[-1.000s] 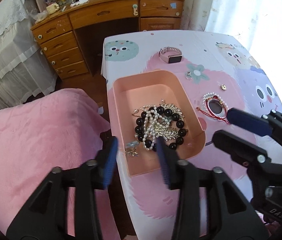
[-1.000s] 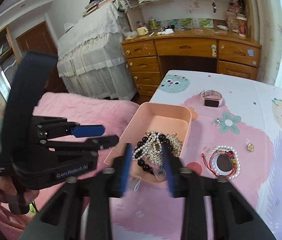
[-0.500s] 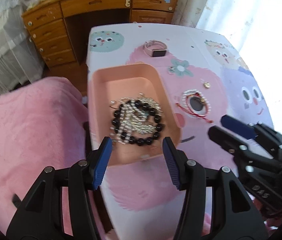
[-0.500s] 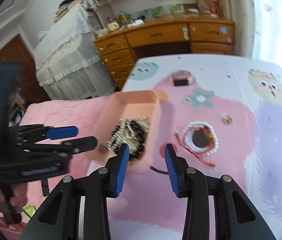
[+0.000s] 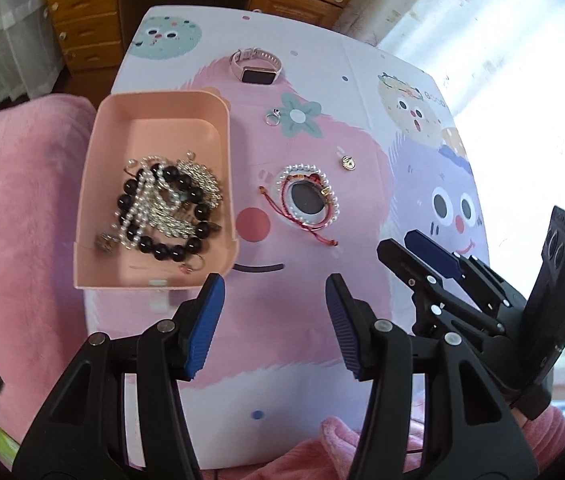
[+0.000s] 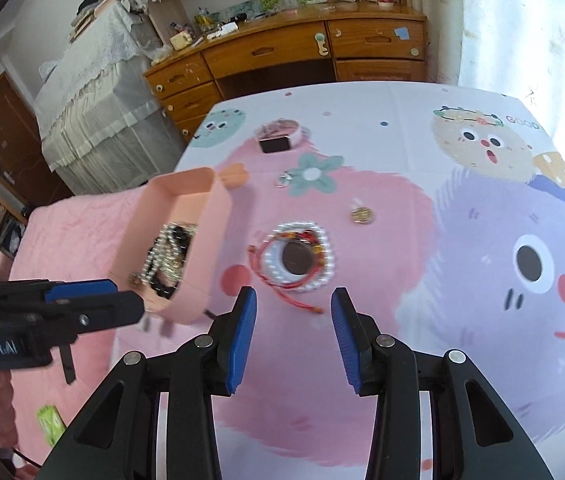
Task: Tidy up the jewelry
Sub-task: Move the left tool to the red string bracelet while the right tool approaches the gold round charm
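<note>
A pink tray [image 5: 224, 128] [image 6: 206, 216] at the table's left edge holds a heap of pearl, silver and black-bead jewelry [image 5: 166, 204] [image 6: 166, 252]. On the table lie a pearl bracelet with a red cord [image 5: 308, 196] [image 6: 302, 256], a small ring [image 5: 272, 118] [image 6: 284, 179], a gold charm [image 5: 348, 163] [image 6: 361, 214] and a pink watch [image 5: 256, 67] [image 6: 280, 136]. My left gripper [image 5: 274, 320] is open and empty, near the tray's front corner. My right gripper [image 6: 293, 336] is open and empty, just short of the bracelet.
The table [image 5: 362, 80] has a cartoon-print cover and a left edge beside a pink blanket [image 5: 14, 200]. A wooden desk with drawers [image 6: 282, 52] stands behind the table. A bright curtained window [image 6: 522, 20] is at the right.
Both grippers have pulled back from over the tray and shifted right toward the table's middle. Both stay open. The bracelet now lies ahead of the right gripper.
</note>
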Action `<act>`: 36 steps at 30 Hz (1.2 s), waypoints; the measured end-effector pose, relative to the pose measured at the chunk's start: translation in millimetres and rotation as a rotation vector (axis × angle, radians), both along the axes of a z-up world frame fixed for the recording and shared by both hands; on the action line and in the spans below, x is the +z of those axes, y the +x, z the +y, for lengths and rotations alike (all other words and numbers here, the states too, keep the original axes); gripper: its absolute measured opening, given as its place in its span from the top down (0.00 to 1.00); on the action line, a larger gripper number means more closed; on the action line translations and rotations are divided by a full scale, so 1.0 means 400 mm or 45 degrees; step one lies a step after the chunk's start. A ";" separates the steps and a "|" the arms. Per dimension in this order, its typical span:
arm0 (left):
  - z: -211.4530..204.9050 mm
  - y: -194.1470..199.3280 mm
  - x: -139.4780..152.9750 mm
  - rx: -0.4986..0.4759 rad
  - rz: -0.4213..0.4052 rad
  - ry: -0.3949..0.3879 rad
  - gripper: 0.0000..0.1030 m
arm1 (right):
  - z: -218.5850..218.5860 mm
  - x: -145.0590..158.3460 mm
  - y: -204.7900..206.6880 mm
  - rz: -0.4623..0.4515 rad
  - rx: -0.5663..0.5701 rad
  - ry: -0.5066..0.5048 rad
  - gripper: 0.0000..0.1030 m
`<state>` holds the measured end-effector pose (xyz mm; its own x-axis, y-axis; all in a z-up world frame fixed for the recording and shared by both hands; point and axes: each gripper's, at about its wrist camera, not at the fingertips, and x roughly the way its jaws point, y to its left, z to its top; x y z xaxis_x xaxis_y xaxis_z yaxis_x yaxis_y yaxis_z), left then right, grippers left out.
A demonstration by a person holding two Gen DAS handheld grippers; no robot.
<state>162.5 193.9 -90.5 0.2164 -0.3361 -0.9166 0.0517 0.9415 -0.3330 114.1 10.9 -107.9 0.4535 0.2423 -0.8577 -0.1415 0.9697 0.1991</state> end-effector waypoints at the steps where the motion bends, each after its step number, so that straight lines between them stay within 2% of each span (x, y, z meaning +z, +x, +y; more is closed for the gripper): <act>1: -0.006 0.002 -0.004 0.033 0.011 -0.015 0.52 | -0.017 -0.001 0.005 0.001 0.015 -0.011 0.62; 4: -0.023 0.004 -0.026 0.161 0.056 -0.071 0.52 | -0.057 -0.004 0.029 0.007 0.067 -0.047 0.60; 7: -0.040 0.000 -0.050 0.267 0.084 -0.123 0.52 | -0.092 -0.010 0.063 -0.001 0.131 -0.080 0.54; 16: -0.091 -0.003 -0.127 0.625 0.105 -0.165 0.53 | -0.139 -0.038 0.159 -0.089 0.448 -0.203 0.53; 19: -0.105 0.005 -0.150 0.732 0.106 -0.155 0.59 | -0.129 -0.064 0.186 -0.146 0.534 -0.250 0.53; 23: -0.119 0.015 -0.181 0.830 0.114 -0.173 0.62 | -0.110 -0.112 0.225 -0.183 0.633 -0.241 0.53; 27: -0.136 0.028 -0.202 0.887 0.095 -0.123 0.62 | -0.087 -0.158 0.250 -0.258 0.702 -0.272 0.53; 33: -0.155 0.058 -0.245 0.961 0.141 -0.045 0.63 | -0.057 -0.218 0.273 -0.247 0.757 -0.255 0.53; 36: -0.171 0.074 -0.258 0.979 0.133 -0.010 0.64 | -0.050 -0.237 0.281 -0.241 0.774 -0.249 0.58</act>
